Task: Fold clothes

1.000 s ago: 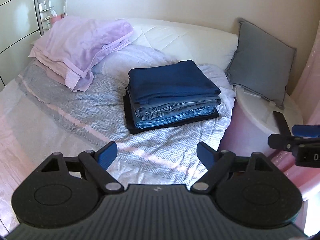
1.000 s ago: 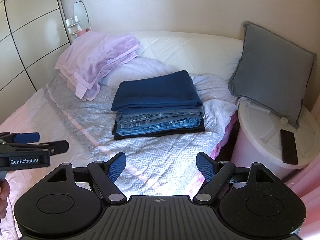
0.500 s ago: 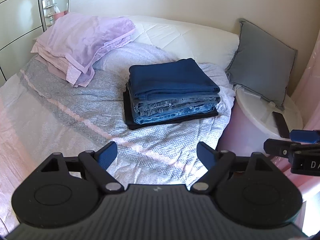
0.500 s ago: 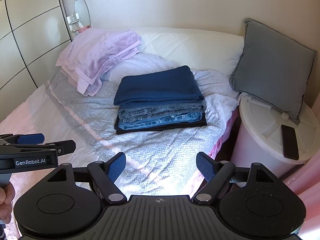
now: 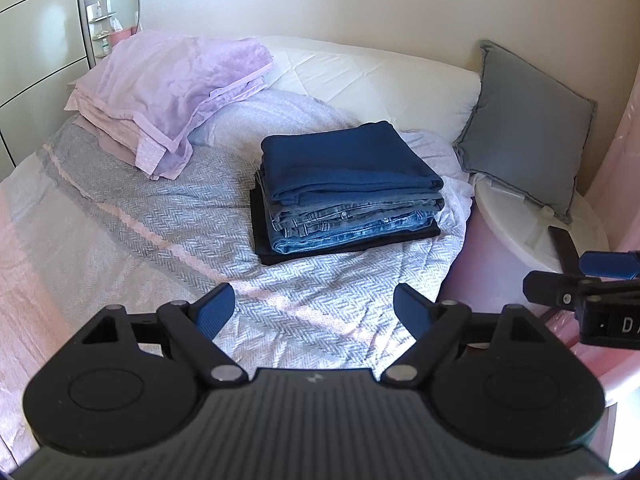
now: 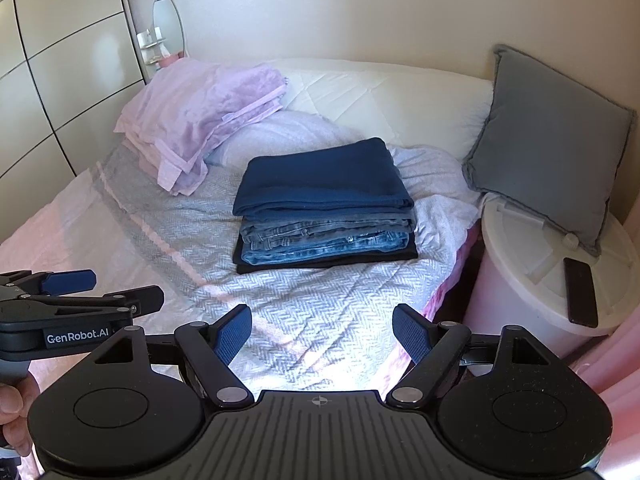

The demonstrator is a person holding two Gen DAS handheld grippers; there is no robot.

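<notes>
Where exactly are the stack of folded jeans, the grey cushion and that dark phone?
Stack of folded jeans [image 6: 324,184]: right wrist view, on the navy top layer.
Grey cushion [image 6: 548,140]: right wrist view, middle of its face.
Dark phone [image 6: 580,292]: right wrist view, centre of its screen, on the white lid.

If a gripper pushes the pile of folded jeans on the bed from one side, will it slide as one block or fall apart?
The pile of folded jeans would probably shear, since its separate layers are only stacked. It likely feels heavy, being several thick denim pieces. The soft bed cover would probably wrinkle and drag.
</notes>
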